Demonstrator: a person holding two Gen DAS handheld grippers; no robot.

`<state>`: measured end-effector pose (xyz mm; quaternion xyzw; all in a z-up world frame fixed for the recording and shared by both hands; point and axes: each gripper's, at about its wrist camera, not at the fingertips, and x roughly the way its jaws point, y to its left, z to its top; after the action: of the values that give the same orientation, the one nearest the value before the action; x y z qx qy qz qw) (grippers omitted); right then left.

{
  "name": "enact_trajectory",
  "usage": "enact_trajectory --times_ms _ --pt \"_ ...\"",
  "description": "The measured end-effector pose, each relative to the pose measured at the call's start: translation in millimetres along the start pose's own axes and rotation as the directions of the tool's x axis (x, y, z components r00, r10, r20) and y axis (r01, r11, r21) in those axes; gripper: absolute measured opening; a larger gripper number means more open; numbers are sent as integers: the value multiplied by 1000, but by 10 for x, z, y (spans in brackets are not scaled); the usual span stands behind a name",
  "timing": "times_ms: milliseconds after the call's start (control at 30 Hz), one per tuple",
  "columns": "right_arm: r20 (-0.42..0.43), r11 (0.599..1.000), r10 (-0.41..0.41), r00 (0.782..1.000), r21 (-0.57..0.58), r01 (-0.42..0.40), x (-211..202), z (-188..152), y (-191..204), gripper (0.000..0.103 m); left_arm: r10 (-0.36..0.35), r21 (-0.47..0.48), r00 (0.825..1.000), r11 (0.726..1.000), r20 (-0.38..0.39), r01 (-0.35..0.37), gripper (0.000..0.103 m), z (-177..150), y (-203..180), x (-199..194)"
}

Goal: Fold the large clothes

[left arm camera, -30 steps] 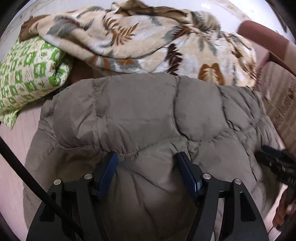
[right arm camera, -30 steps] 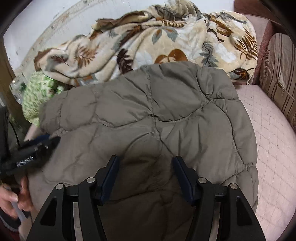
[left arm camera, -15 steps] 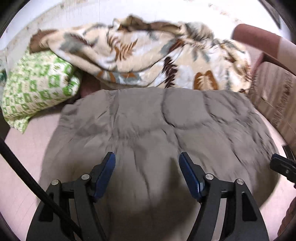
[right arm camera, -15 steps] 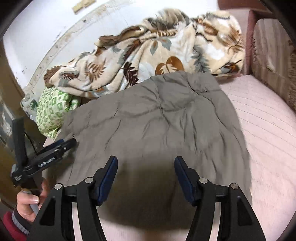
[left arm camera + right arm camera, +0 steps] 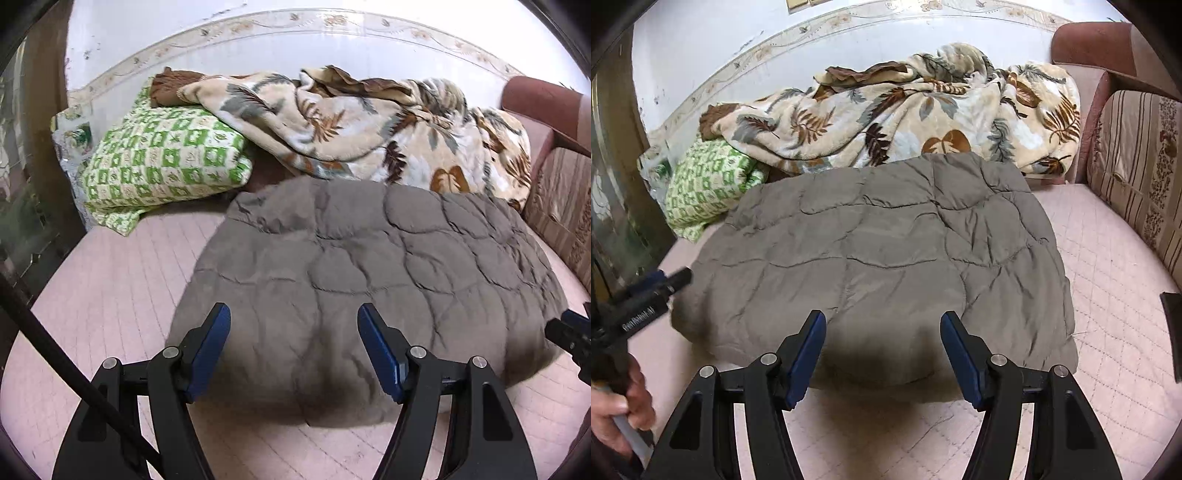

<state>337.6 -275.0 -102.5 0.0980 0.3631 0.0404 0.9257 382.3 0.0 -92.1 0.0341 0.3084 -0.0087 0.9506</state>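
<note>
A grey-brown quilted puffer jacket lies folded into a compact bundle on the pink quilted bed cover. My left gripper hovers above the bundle's near edge, open, nothing between its blue pads. My right gripper also stands open over the near edge and touches no cloth. In the right wrist view the left gripper shows at the bundle's left side, held by a hand. The right gripper's tip peeks in at the right edge of the left wrist view.
A leaf-patterned fleece blanket is heaped against the white wall behind the jacket. A green-and-white checked pillow lies at back left. A striped cushion and reddish sofa arm stand to the right.
Both grippers have pulled back and up from the jacket; their pads were down on its fabric a second ago and now hang clear of it. The jacket lies still.
</note>
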Motion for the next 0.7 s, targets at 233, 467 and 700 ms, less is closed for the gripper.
enact_trajectory --times_ms 233,467,700 --pt "-12 999 -30 999 20 30 288 62 -115 69 9 -19 997 1000 -76 -10 71 -98 127 464" --pt "-56 999 -38 998 26 39 543 18 -134 73 10 -23 992 1000 -130 -13 72 -132 114 675" --pt "-89 999 -17 996 35 20 658 -38 -182 77 10 -22 989 1000 -148 -13 73 -148 114 721"
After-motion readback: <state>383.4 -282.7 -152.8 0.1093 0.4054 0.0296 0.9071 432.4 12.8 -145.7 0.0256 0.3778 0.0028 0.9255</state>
